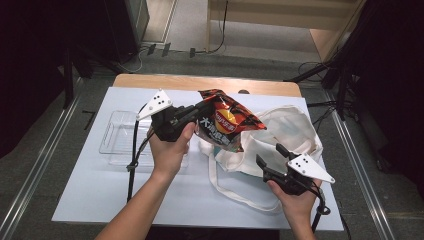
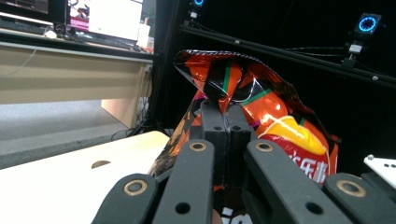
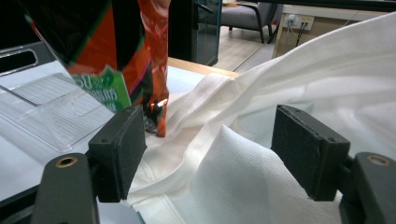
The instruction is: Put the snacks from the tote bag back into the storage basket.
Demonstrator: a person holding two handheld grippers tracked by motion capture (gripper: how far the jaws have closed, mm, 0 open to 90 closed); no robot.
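**Chip bag pinched above a tote bag**

White sheeting covers the wooden tabletop [image 1: 100, 195], with dark curtains and cable-strewn grey floor around it. On the far left side lies a clear, shallow plastic tray [image 1: 116, 134], its near edge partly hidden behind the left hand [image 1: 169, 150].

That hand holds the left gripper [image 1: 200, 111], whose jaws are pressed together on the crumpled top edge of a glossy red-and-orange crisp packet [image 1: 227, 121]. The packet hangs above the mouth of a cream cloth tote bag [image 1: 285, 132], which lies rumpled at the tabletop's right, straps trailing toward the near edge. Printed lettering on the packet is too small to read.

The right gripper [image 1: 270, 157], in the right hand [image 1: 295, 197], has its jaws spread wide, a raised fold of tote fabric between them; whether either pad touches the cloth cannot be told.
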